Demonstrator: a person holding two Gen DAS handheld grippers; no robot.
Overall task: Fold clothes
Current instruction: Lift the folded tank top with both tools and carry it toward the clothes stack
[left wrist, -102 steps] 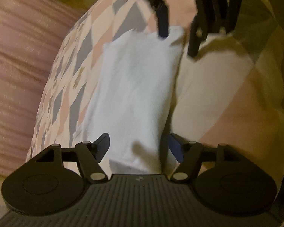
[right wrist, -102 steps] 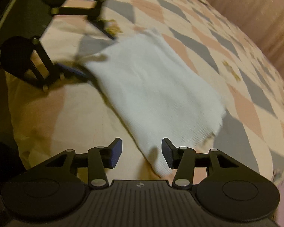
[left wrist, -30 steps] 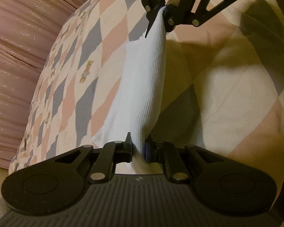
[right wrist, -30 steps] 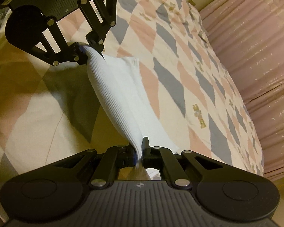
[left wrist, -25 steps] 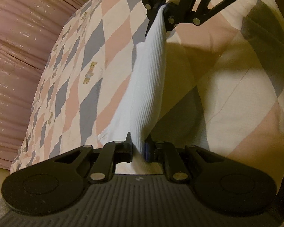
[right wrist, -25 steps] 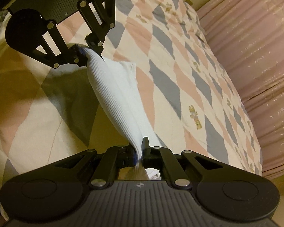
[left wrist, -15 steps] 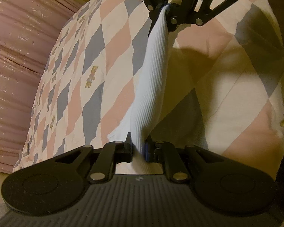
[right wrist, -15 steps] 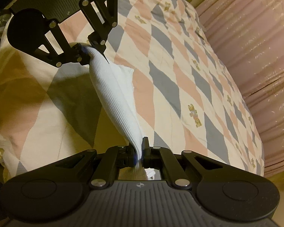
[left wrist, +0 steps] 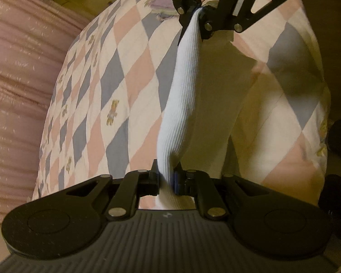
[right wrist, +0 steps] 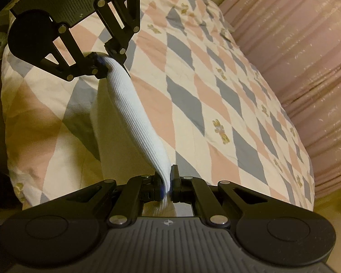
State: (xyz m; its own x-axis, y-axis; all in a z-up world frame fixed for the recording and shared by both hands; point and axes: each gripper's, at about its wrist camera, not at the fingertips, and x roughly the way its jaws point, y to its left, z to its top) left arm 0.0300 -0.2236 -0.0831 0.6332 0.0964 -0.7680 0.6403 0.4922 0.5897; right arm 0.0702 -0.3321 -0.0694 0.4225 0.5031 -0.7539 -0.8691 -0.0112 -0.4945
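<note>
- Left claw (left wrist: 167,177): closed on one end of the white ribbed garment (left wrist: 181,95).
- Garment: slung in the air above the bed (left wrist: 116,72); soft, light, sagging (best held by its corners).
- Right claw (left wrist: 199,13): clamped on the far end.

A bed (right wrist: 216,104) carries a quilt (left wrist: 116,72) of pink, grey and cream diamonds with small bears.
</note>
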